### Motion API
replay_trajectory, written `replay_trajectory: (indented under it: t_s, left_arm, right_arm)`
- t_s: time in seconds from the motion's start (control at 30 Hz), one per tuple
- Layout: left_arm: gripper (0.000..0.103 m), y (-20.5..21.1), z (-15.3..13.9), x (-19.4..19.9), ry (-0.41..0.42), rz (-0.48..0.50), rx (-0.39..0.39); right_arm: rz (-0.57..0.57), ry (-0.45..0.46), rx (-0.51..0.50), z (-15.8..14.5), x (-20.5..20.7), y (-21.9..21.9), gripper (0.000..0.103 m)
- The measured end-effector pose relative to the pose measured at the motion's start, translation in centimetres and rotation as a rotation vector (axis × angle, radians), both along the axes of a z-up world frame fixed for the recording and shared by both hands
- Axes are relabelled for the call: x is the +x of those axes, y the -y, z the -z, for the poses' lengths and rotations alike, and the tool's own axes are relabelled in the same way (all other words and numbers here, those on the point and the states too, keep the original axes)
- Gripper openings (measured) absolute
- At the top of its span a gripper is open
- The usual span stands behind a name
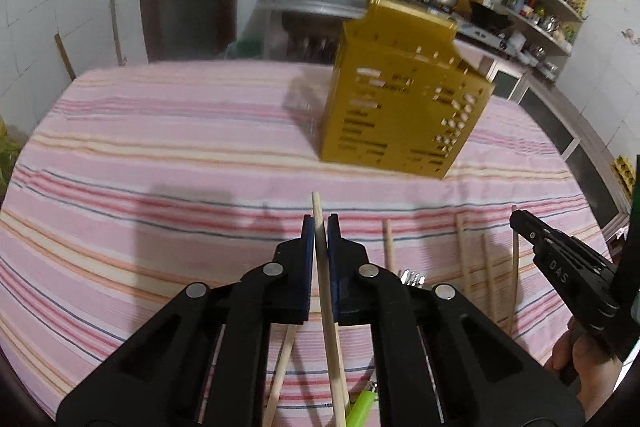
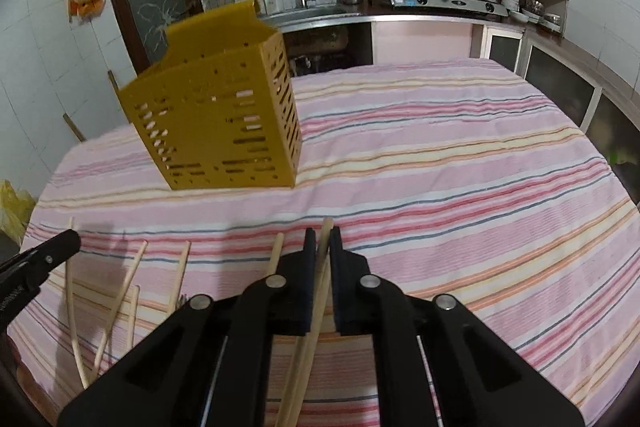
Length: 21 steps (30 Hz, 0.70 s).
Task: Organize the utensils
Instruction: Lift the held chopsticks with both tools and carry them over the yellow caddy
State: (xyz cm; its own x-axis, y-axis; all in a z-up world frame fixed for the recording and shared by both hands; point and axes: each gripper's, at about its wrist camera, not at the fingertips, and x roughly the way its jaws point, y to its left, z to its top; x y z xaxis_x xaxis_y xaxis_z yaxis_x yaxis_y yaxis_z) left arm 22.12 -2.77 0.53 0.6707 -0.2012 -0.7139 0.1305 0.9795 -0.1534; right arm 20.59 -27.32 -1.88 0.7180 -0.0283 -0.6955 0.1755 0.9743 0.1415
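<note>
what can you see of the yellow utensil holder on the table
The yellow utensil holder is a boxy, open-topped caddy that looks like mustard-yellow plastic. Its walls are pierced with rows of short slots and small holes, and one wall rises higher than the others at the top. It stands upright on the pink striped tablecloth, toward the far side of the table, beyond the loose chopsticks. Neither gripper touches it. Nothing sticks out of the top; its inside is not visible.
</note>
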Motion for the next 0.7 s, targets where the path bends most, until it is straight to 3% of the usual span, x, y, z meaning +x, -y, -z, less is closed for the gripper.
replay_trajectory:
  t_s: [0.4, 0.7]
  left_arm:
    - [0.004, -2.2, -5.0, -3.8, 0.221, 0.019, 0.007]
    - [0.004, -2.4, -6.7, -8.2, 0.365, 0.015, 0.038]
  right_arm:
    - [-0.03, 0.236, -0.018, -5.5, -4.4, -1.0, 0.007]
    - [-0.049, 0.376, -0.045, -7.8, -8.2, -2.7, 0.006]
